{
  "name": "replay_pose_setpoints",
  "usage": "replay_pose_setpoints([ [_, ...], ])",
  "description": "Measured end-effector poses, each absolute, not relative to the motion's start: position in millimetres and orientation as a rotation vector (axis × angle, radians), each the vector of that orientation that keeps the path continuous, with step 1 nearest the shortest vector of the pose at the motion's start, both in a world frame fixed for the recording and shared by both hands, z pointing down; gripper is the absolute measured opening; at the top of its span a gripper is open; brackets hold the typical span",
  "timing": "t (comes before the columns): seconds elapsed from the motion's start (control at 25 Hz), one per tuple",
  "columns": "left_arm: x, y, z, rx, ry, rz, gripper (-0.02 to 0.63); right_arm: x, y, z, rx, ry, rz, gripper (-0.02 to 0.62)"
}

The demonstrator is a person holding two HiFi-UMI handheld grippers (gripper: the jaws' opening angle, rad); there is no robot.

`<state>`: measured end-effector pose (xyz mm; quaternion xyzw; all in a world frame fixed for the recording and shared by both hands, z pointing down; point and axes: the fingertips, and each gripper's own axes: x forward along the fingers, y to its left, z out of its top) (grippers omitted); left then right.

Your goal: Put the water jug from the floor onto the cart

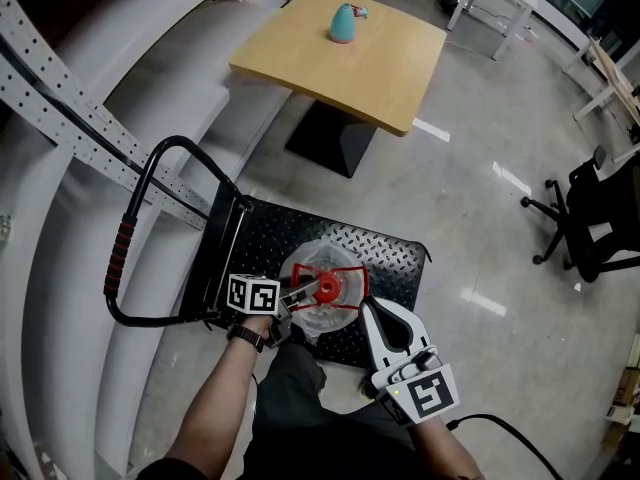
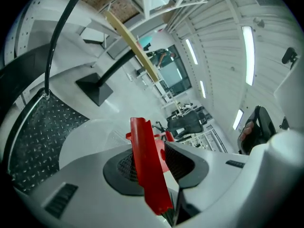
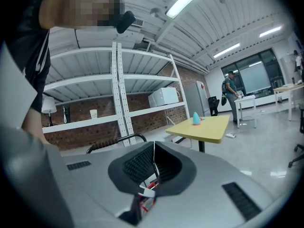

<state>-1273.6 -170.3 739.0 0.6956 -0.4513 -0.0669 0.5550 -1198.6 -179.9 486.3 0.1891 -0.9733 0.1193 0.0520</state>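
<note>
Left gripper view: our left gripper [image 2: 161, 161] stands part open, the red handle [image 2: 142, 146] loose between its jaws.
Our right gripper [image 3: 153, 167] is closed on nothing. The water jug [image 1: 322, 293] stands on the cart [image 1: 270, 230], near its front edge. If we draw back crooked, a jaw could snag the handle and drag the jug off.

Cart handle [image 1: 120, 253] left, open floor [image 1: 480, 258] right
</note>
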Motion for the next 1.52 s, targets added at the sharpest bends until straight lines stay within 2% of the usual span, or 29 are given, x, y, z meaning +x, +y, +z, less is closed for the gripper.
replay_pose_setpoints([
  [0.36,-1269.8,-144.3,750.4,1.598,-0.963,-0.048,0.126,-1262.2,-171.9,541.6,0.506,-2.881,0.140,0.005],
  [0.52,-1267.9,-125.3,748.0,1.635,-0.852,-0.024,0.158,-1283.9,-161.3,556.6,0.487,-2.831,0.230,0.005],
  [0.84,-1291.8,-92.4,728.1,1.588,-0.939,0.152,0.158,-1288.3,-156.0,541.9,0.494,-2.808,0.262,0.005],
  [0.96,-1298.9,-90.6,669.0,1.631,-1.063,0.105,0.156,-1288.3,-152.2,506.6,0.515,-2.821,0.260,0.005],
  [1.16,-1281.5,-108.9,498.1,1.864,-1.329,-0.039,0.076,-1268.6,-148.0,382.8,0.589,-2.947,0.208,0.005],
  [1.24,-1277.9,-110.7,420.6,1.988,-1.566,-0.097,0.005,-1246.9,-145.1,334.6,0.643,-2.964,0.198,0.005],
  [1.36,-1248.7,-102.9,339.7,2.152,-1.807,-0.049,0.005,-1205.8,-141.3,286.9,0.723,-2.971,0.177,0.004],
  [1.52,-1204.9,-91.0,300.4,2.216,-1.884,-0.004,0.005,-1158.2,-125.2,259.9,0.767,-2.979,0.158,0.003],
])
